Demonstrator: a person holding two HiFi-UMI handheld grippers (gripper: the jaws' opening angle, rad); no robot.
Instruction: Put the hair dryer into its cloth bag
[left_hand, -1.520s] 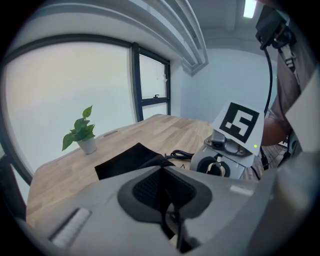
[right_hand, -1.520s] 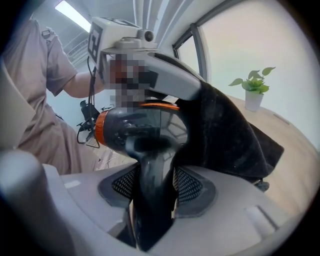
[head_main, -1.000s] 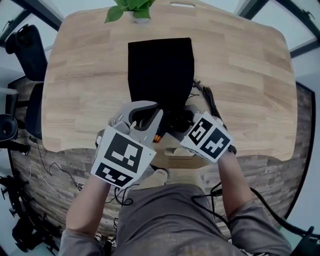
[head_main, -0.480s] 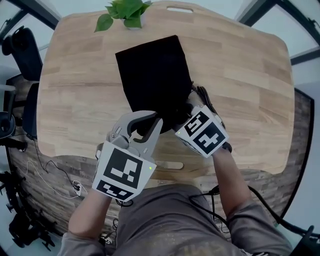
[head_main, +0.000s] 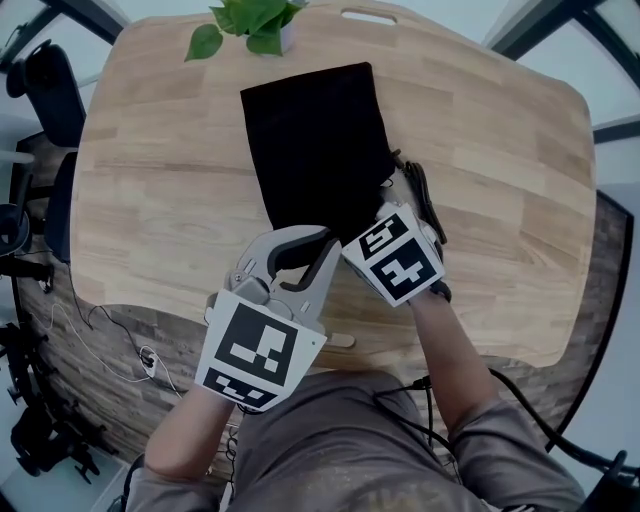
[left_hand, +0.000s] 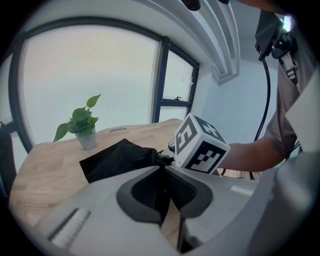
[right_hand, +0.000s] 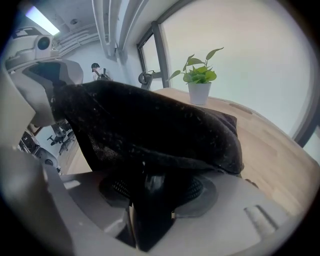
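R claw: its own view shows jaws part-open, clamped on the glossy black hair dryer, w/ the matte, lint-flecked cloth bag draped over it and bulging ahead of the jaws. Head view hides that grip under the marker cube and shows the bag as a flat black rectangle on the pale wood-grain table. L claw: pads pinched tog. on the bag's near rim, just beside R claw. Leafy potted plant well beyond both.

Most of the hair dryer hidden inside the cloth bag; plant cut by top edge
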